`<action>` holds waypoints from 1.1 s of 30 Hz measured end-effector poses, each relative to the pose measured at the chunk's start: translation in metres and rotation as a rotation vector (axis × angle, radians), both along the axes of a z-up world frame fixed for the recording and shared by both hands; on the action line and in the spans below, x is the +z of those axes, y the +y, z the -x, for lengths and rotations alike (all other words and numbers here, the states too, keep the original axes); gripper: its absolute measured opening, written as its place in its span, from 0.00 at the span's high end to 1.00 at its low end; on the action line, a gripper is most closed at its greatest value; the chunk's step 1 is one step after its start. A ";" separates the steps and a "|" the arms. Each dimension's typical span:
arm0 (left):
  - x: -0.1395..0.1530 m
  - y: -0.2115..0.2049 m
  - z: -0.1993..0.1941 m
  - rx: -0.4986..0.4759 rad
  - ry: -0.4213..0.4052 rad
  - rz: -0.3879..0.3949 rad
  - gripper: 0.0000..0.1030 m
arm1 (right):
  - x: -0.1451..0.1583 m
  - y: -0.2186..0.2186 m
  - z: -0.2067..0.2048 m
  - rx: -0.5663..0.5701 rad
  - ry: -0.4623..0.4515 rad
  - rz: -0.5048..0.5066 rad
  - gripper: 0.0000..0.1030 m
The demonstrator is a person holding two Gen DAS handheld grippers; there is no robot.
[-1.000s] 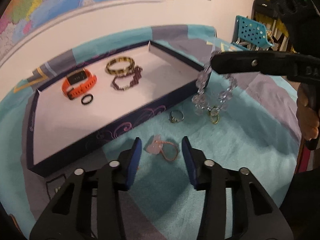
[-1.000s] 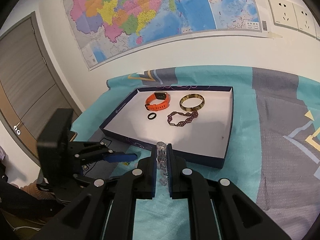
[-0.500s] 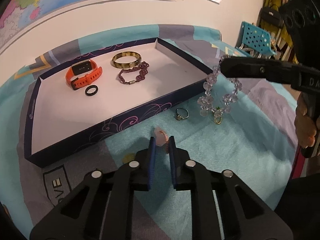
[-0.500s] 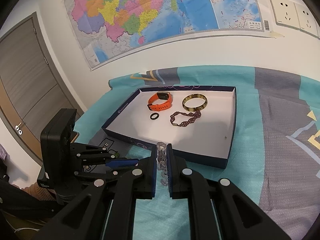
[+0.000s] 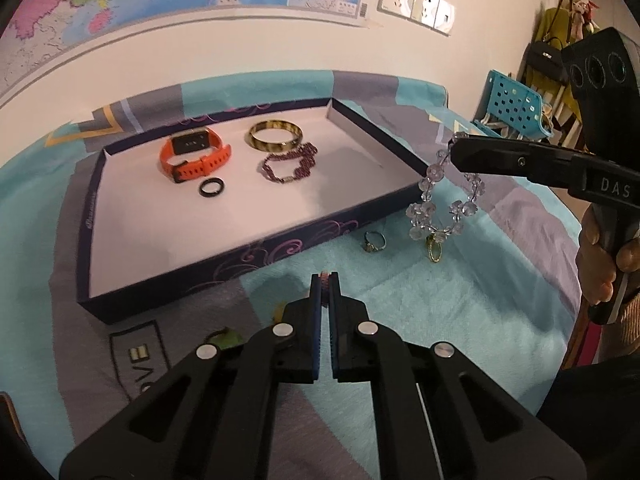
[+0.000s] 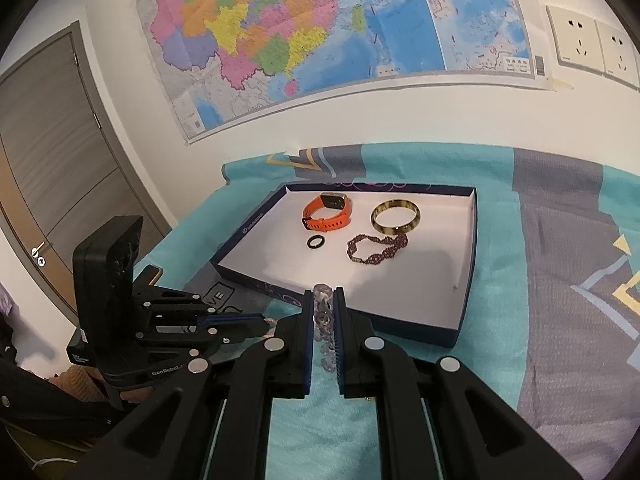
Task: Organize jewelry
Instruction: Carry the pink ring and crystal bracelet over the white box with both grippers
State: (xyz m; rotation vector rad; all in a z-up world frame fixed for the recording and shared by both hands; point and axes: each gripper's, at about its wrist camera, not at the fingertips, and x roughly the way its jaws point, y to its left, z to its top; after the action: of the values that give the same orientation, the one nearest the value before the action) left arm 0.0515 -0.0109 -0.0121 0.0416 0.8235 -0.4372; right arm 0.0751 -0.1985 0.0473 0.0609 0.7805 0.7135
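Left gripper (image 5: 325,280): jaws closed on a small pink item (image 5: 325,276); only a sliver shows at the fingertips, too little of it to give an axis or a kind. It sits at the very tip of the pads, above the teal cloth (image 5: 460,320).

Right gripper (image 6: 323,300): jaws clamped on the clear bead bracelet (image 5: 444,204). In the left wrist view the loop hangs from the fingertips, long axis roughly vertical, its lower beads just above or touching the cloth; cannot tell which. Held beads sit at the tip of the pads, and the rest dangles below. In the right wrist view the beads run in a line along the gap between the pads.

On the cloth near the hanging loop: a silver ring (image 5: 375,241) and a gold ring (image 5: 435,249), apart from each other, both outside the box.

Beyond: navy box (image 5: 280,248), shallow, open, white floor. Inside lie a black ring (image 5: 211,188), an orange watch (image 5: 194,154) on its side, a dark beaded bracelet (image 5: 289,166) lying flat, and a gold bangle (image 5: 275,136) flat, just behind the beaded one.

Writing: "DAS" on the right gripper's body; "GenRobot" partly readable on the left; "VE" on the cloth print.

Far: wall map (image 6: 320,32), sockets (image 6: 592,46).
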 end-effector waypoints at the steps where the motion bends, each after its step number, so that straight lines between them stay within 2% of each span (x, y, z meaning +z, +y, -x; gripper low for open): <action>1: 0.002 0.001 0.001 0.003 -0.004 0.000 0.96 | 0.001 0.001 0.000 0.001 -0.002 -0.001 0.93; 15: 0.018 0.013 0.008 0.006 -0.044 0.016 0.96 | 0.005 0.008 -0.001 0.012 -0.007 0.001 0.93; 33: 0.040 0.027 -0.005 0.054 -0.104 0.010 0.96 | 0.016 0.021 -0.016 0.022 -0.039 -0.014 0.93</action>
State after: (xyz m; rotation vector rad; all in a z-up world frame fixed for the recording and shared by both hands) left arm 0.0565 0.0160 0.0282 0.0320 0.7188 -0.3852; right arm 0.0910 -0.1779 0.0634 0.0512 0.7402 0.7385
